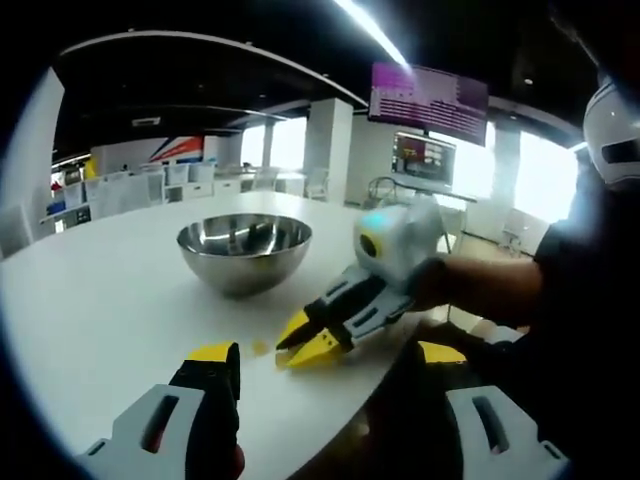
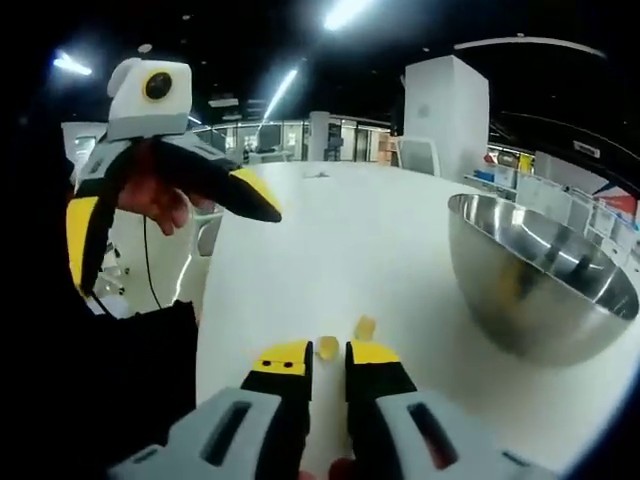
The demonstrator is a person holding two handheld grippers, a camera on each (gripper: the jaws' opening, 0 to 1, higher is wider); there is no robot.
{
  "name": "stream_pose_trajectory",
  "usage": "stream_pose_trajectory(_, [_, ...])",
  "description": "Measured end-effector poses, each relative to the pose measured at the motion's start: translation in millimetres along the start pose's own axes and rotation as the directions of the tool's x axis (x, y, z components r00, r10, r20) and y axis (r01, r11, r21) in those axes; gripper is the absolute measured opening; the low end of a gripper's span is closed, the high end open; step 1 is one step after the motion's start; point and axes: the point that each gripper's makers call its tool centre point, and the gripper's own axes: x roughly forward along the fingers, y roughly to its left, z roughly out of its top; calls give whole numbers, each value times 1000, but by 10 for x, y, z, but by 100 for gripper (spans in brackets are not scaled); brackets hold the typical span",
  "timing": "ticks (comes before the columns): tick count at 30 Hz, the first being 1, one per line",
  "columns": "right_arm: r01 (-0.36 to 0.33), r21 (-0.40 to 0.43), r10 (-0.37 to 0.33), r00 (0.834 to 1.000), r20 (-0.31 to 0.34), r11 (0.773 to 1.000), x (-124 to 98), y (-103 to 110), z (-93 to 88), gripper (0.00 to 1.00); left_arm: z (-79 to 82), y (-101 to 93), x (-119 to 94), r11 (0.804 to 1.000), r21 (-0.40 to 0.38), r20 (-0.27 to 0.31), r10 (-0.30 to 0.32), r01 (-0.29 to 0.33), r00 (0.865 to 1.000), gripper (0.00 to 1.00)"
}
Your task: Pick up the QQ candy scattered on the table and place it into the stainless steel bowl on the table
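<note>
The white round table (image 1: pixel 110 300) carries all task items; its near edge is cut off by the frame in both views. The stainless steel bowl (image 1: pixel 244 252) stands upright on the table, opening upward; in the right gripper view the bowl (image 2: pixel 540 280) is cut off at the right, and its interior contents cannot be made out. The left tool (image 1: pixel 330 355) stands wide open and holds nothing; its right tip is partly hidden against dark clothing. In the right gripper view the left tool (image 2: pixel 165 215) hangs above the table edge, jaws spread. The right tool (image 2: pixel 328 358) has its jaws nearly closed, with a narrow gap; a QQ candy (image 2: pixel 327 347) sits in that gap at the tips, but contact cannot be confirmed. In the left gripper view the right tool (image 1: pixel 312 340) points down-left at the table. A second QQ candy (image 2: pixel 365 327) lies just beyond the right jaw tip. Both candies are too small to determine long axis or heading.
</note>
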Motion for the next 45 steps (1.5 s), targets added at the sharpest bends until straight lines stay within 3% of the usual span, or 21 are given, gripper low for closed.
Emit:
stream_pose_trajectory(18, [-4,23,3,999,40,1000,78,2,22,8,-43,14,-3,1000,-11,-4,3,-3,1000,70])
stream_pose_trajectory(29, [-4,33,2,998,59,999,12,9,43,7,-47,-1,34,1000,-13,-4,-4,4,1000,70])
stream_pose_trajectory(35, [2,29,-4,997,83,1000,-170,13,143,7,-27,-32,56,1000,-5,-5,-12,12,1000,70])
stream_pose_trajectory(45, [47,21,-50,986,159,999,-850,-81,408,7,-6,-45,93,1000,-1,-8,-14,14,1000,70])
